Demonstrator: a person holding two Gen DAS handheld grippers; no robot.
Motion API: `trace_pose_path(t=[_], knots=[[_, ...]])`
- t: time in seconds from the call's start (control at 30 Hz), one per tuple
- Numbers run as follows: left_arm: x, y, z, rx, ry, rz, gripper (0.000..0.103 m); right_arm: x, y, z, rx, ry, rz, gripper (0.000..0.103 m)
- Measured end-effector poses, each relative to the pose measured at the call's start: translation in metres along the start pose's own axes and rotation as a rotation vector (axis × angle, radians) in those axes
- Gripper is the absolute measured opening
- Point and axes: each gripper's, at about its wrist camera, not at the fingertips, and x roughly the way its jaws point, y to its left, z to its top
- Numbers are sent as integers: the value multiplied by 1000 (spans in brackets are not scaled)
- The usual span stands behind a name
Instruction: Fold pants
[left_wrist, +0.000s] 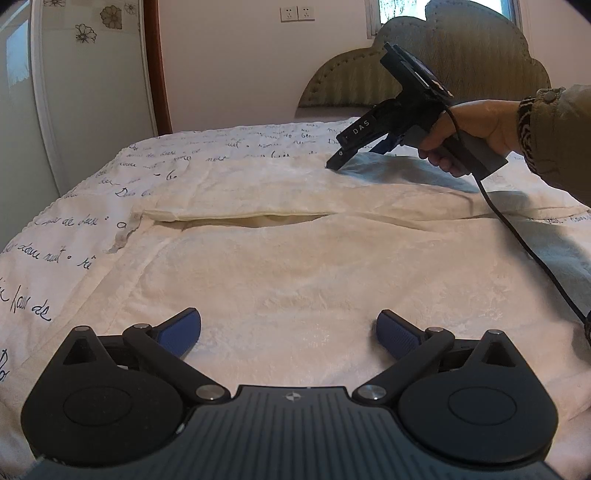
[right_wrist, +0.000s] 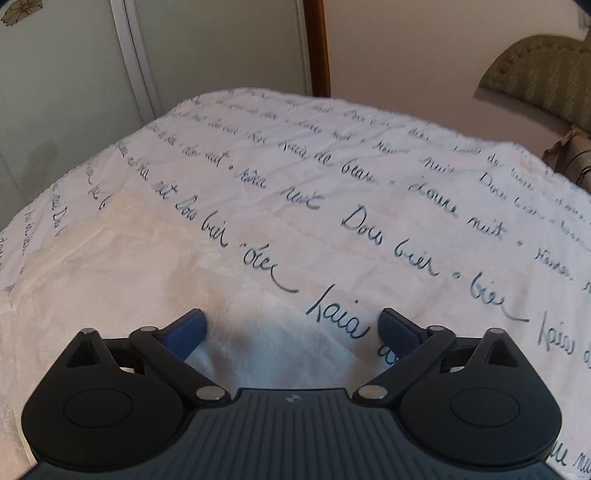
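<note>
One bed (left_wrist: 74, 206) fills both views, covered by a white sheet printed with dark handwriting, and on it the cream pants (left_wrist: 295, 266) are spread flat. Their long axis is seen to run left to right across the left wrist view, with a hem end at the left and a slit between two layers near the middle. The far edge of the pants is met by the right gripper (left_wrist: 334, 162), carried in a hand (left_wrist: 469, 140) that reaches in from the right; a corner of cream cloth lies between its spread jaws in the right wrist view, not yet pinched. The left gripper (left_wrist: 288, 332) is held over the near part of the pants, jaws apart and nothing held. The far edge is judged the right hand's to take, the near cloth the left's.
</note>
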Motion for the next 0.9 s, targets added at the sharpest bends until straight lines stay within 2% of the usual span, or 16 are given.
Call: trace_pose_path(t=[0.03, 0.07, 0.1, 0.2, 0.3, 0.37, 0.43, 0.5, 0.63, 0.7, 0.8, 0.9], knots=[[0, 0, 0, -3, 1, -2, 103, 2, 2, 0, -10, 10, 12, 81], [0, 1, 0, -7, 1, -5, 103, 0, 6, -1, -38, 5, 20, 58], [-1, 1, 0, -12, 1, -8, 103, -4, 9, -2, -55, -3, 43, 40], [-2, 7, 2, -35, -1, -31, 100, -19, 22, -9, -97, -49, 5, 24], [-8, 23, 11, -119, 4, -73, 95, -37, 52, -21, -224, -121, -102, 21], [-10, 43, 22, -224, 10, -92, 95, -52, 82, -32, -349, -175, -188, 20], [-8, 65, 35, -337, 11, -73, 95, -64, 116, -48, -496, -211, -288, 20], [-1, 88, 53, -442, 33, -83, 95, -80, 149, -73, -635, -250, -345, 20], [12, 128, 78, -684, 44, -284, 96, -107, 201, -126, -818, -290, -382, 19], [19, 135, 86, -766, 34, -336, 99, -118, 218, -153, -876, -283, -381, 18], [33, 138, 91, -833, 19, -311, 101, -121, 228, -179, -917, -249, -379, 17], [52, 142, 92, -890, 64, -253, 92, -123, 223, -185, -870, -234, -362, 16]])
